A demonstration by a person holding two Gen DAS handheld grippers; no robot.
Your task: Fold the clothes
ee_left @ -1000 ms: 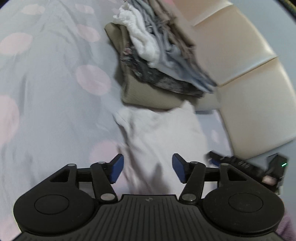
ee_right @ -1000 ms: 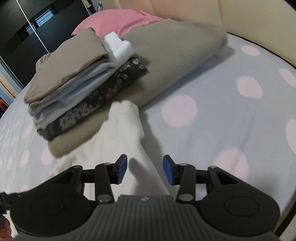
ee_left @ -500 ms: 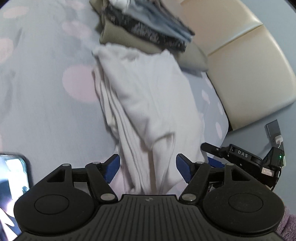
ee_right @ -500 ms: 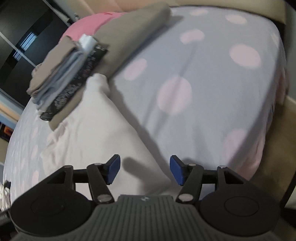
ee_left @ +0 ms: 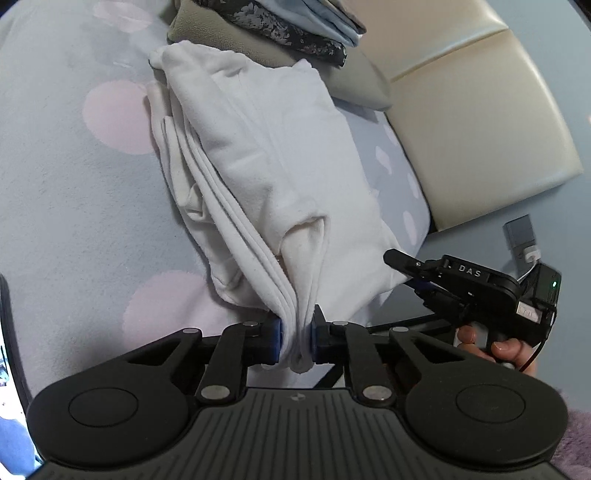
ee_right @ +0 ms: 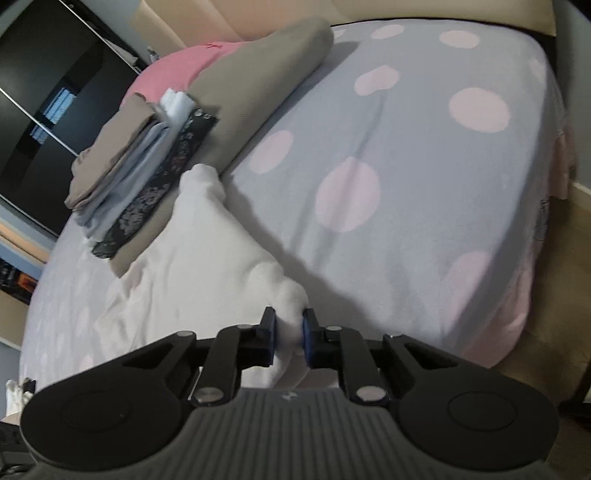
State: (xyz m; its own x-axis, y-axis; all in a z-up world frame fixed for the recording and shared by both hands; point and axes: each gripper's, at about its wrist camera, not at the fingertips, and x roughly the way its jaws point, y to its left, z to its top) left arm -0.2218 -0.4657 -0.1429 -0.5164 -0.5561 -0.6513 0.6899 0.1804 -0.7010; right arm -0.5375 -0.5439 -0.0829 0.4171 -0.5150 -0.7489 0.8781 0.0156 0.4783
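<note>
- Left wrist view: the left gripper (ee_left: 295,341) is pinching the near edge of the white garment (ee_left: 273,155), its jaws having just closed on a bunch of several layers; the blue pads (ee_left: 275,341) are pressing the cloth from both sides, so the grip looks firm; taking all layers at once probably serves to keep the earlier folds together.
- The garment is lying lengthwise on the dotted bed (ee_left: 74,166), already narrowed into a long strip; its far end is touching the olive pillow (ee_left: 354,81) that is bearing the stack (ee_left: 295,33) of folded clothes, likely the place where this one will go.
- The right gripper (ee_left: 424,275) is showing at the right of this view, a hand (ee_left: 498,345) around its grip, reaching into the garment's other near corner; its jaws are hidden there.
- Right wrist view: the right gripper (ee_right: 289,336) is clamping a puff of the white garment (ee_right: 192,251), its jaws having just closed on it; the cloth is bulging out between the pads.
- Both near corners are being held, which suits lifting that end and carrying it over toward the far end for a crosswise fold; that is a judgement only.
- The stack (ee_right: 136,177) is resting on the pillow (ee_right: 266,85), just beyond the garment's far tip; a pink pillow (ee_right: 170,74) is lying behind.
</note>
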